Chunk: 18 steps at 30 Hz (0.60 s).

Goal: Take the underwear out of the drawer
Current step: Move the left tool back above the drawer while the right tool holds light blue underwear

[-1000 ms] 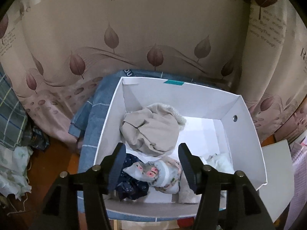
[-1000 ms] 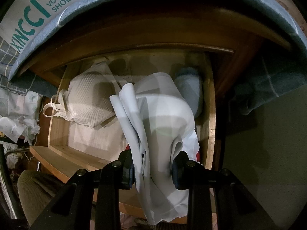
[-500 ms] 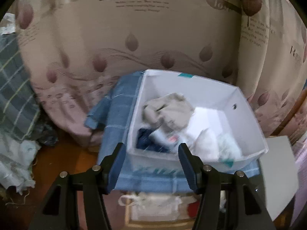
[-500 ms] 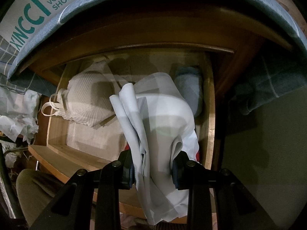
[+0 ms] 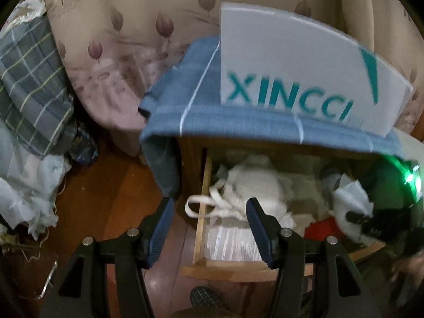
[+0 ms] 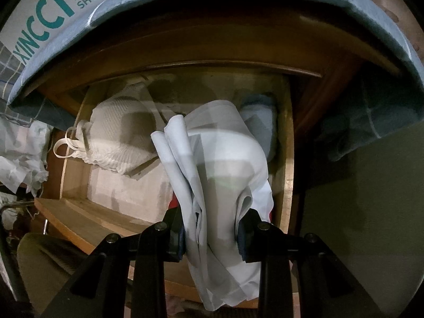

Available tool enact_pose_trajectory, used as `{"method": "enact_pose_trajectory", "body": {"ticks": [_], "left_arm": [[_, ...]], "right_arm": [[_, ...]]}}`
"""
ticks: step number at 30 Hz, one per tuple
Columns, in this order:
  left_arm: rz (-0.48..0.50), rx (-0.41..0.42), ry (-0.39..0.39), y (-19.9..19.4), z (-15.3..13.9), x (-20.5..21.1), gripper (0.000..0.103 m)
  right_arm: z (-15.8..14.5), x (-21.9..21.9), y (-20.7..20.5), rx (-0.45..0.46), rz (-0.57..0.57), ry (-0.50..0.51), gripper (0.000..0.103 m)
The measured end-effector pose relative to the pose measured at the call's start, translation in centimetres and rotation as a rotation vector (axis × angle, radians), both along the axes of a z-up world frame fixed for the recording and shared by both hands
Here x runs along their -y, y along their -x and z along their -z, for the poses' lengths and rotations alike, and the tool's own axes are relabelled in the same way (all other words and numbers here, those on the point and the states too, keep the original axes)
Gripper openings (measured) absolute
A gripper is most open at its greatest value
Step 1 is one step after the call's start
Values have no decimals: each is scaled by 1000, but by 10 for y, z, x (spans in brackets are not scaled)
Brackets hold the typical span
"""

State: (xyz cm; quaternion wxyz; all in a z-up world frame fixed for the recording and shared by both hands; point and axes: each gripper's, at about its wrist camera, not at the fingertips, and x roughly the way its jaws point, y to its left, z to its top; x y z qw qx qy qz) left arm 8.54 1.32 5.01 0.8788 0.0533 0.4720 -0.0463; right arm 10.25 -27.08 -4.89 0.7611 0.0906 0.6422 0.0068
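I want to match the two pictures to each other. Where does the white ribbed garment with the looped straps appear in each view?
Left wrist view: the white ribbed garment with looped straps lies at centre, in the left part of the open wooden drawer.
Right wrist view: it lies left of centre, at the drawer's left side.
Shared landmark: the white shoe box with teal XINCCI lettering above the drawer.

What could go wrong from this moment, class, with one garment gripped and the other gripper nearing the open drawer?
1. The right gripper pinches only a fold of the pale underwear; the loose cloth could slip free or catch on the drawer side.
2. The open left gripper hangs over the white bra, whose strap loops over the drawer edge and could snag.
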Motion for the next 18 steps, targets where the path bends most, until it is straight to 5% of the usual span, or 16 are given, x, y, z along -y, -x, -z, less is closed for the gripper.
{"method": "enact_pose_trajectory", "body": {"ticks": [18], "left_arm": [[-109,-53,45,9,43,-16,58]], "right_arm": [[-16,7,2,51,3,-89,28]]}}
